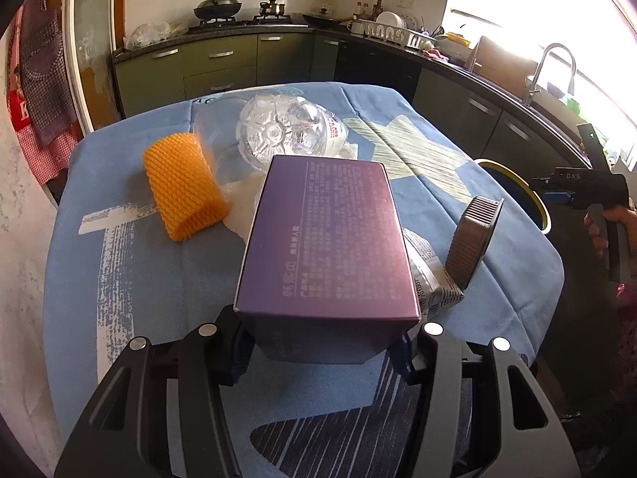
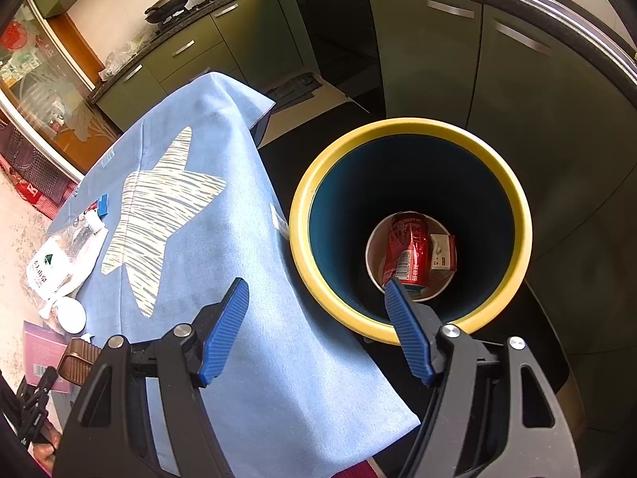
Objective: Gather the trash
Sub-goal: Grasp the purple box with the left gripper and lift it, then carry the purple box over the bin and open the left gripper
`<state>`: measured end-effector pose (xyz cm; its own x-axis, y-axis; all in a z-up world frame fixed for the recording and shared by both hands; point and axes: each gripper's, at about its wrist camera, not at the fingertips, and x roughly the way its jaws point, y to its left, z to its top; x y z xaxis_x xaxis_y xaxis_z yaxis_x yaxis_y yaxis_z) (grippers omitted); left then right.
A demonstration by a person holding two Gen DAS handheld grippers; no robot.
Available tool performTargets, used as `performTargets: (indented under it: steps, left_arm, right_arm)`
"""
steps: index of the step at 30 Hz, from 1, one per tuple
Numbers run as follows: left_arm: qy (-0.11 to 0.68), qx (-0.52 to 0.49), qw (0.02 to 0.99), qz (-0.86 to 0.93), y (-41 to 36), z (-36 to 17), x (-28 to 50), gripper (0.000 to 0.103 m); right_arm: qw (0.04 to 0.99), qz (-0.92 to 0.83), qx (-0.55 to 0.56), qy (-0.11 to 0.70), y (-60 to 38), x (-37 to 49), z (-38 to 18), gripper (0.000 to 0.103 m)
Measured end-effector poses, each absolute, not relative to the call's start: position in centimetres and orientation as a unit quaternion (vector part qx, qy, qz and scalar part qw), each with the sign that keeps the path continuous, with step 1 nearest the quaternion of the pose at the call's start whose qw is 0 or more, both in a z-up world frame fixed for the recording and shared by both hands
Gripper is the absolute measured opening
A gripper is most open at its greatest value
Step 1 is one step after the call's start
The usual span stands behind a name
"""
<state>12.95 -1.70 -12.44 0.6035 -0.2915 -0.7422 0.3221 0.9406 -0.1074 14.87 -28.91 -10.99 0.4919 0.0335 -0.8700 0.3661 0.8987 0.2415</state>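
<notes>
Beside the yellow-rimmed bin point(image 2: 410, 127), which stands on the floor just off the edge of the cloth-covered surface point(image 1: 131, 279), part of the collecting is already done: a crushed red can point(image 2: 408, 251) and a small red-and-white carton point(image 2: 444, 253) are seen at the bin's bottom. Much is judged to be left. On the surface away from the bin, a purple box point(image 1: 326, 235) is clamped at its near end by the left gripper point(image 1: 324, 342), whose fingers are closed against its two sides; the box looks raised at that end. Beyond the box, farther from the bin, an orange foam net sleeve point(image 1: 183, 187), a crumpled clear plastic bottle point(image 1: 290, 131) and some white wrapping point(image 1: 243, 203) are left lying. Between the box and the bin, a brown ribbed tray point(image 1: 473, 235) is propped on edge on a printed wrapper point(image 1: 434, 279). The right gripper point(image 2: 318, 326) is held over the bin's near rim with its blue fingers point(image 2: 225, 326) spread wide and nothing between them.
</notes>
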Motion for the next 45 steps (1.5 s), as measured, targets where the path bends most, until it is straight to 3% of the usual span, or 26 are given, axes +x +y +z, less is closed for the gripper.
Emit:
performTargets:
  steps: [11, 23, 37, 45]
  left_arm:
    - [0.379, 0.042, 0.887, -0.261, -6.1, -7.2, 13.7, 0.055]
    - [0.375, 0.081, 0.848, -0.365, -18.8, -2.9, 17.6, 0.055]
    - [0.427, 0.098, 0.813, -0.384, -39.2, -6.9, 23.0, 0.055]
    - [0.455, 0.111, 0.812, -0.349, -45.3, -11.3, 26.3, 0.055]
  right_arm:
    - [0.849, -0.124, 0.211, 0.468, -30.6, 12.2, -10.2, 0.068]
    - [0.846, -0.169, 0.244, 0.443, -36.2, 7.8, -11.5, 0.069]
    - [0.838, -0.208, 0.270, 0.426, -41.8, 3.7, -13.5, 0.070]
    - [0.834, -0.217, 0.277, 0.426, -42.8, 2.6, -14.2, 0.070]
